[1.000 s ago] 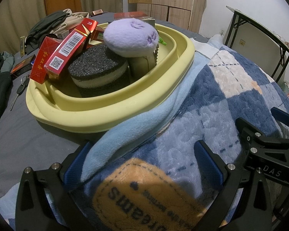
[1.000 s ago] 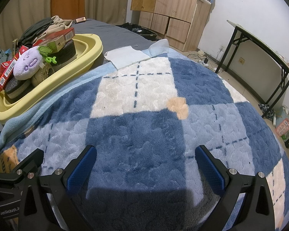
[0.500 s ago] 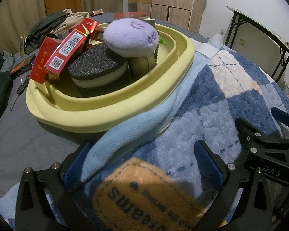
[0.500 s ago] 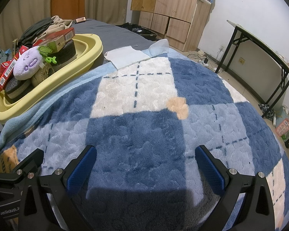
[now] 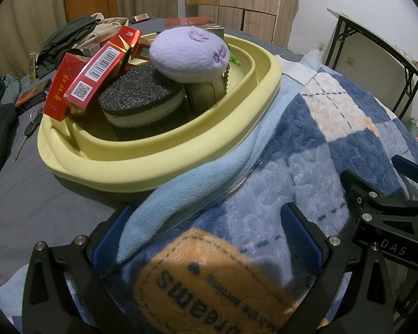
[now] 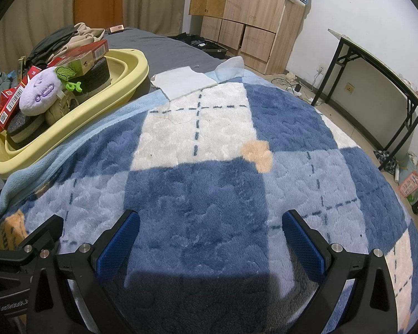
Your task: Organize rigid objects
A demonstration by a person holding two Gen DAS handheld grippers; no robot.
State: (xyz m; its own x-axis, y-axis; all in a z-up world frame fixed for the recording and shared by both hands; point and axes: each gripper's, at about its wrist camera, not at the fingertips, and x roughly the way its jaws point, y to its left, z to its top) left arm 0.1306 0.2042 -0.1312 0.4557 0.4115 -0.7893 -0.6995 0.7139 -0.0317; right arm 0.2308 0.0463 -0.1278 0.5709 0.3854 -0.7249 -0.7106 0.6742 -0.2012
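Across the upper left of the left wrist view, the yellow basin sits on the grey sheet, touching the fold of the plaid blanket. It holds red cartons, a black sponge and a purple plush resting on a beige item. The left gripper hangs low in the frame, fingers spread wide and empty, over the blanket's orange label. A key and a loose red box lie outside the basin at the left edge; these appear to be what is left to gather.

At the bottom of the right wrist view, the right gripper is likewise spread and empty above bare blanket. The basin occupies the upper left, well apart. To proceed well, route either gripper around the basin rim, approach a loose rigid item squarely, and close on its narrow faces.
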